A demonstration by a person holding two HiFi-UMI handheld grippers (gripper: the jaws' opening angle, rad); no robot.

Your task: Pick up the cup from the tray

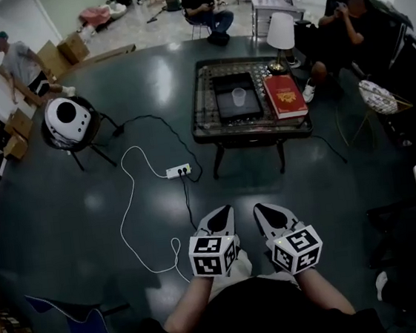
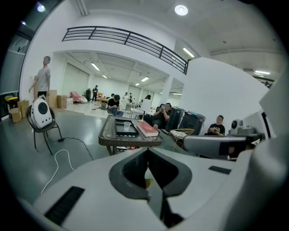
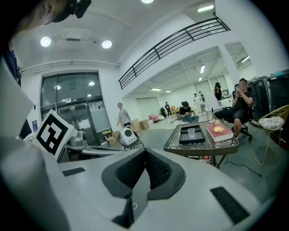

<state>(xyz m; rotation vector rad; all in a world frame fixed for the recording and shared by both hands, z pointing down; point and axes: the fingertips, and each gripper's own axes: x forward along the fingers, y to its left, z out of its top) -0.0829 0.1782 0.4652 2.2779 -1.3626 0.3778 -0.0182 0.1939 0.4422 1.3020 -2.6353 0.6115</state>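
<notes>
Jaws of the left gripper [image 2: 147, 153] are pressed tip to tip with nothing between them, and the right gripper [image 3: 145, 153] shows the same: closed and empty. Both are held side by side, low in the head view, well apart from the counter [image 1: 252, 131] ahead.

On that counter a dark tray [image 1: 225, 85] lies about midway between the left and right edges. 1 cup [image 1: 239, 96] stands upright in it, near the tray's middle and clear of its walls. Nothing else sits in the tray. The cup looks empty, though it is too small to be sure.

The cup appears to be thin translucent plastic, so likely very light, smooth, and easy to dent or tip. A gentle hold across its wall around mid-height seems safest. A red book [image 1: 284, 96] lies just beside the tray at the counter's right edge, so the left side is freer.
</notes>
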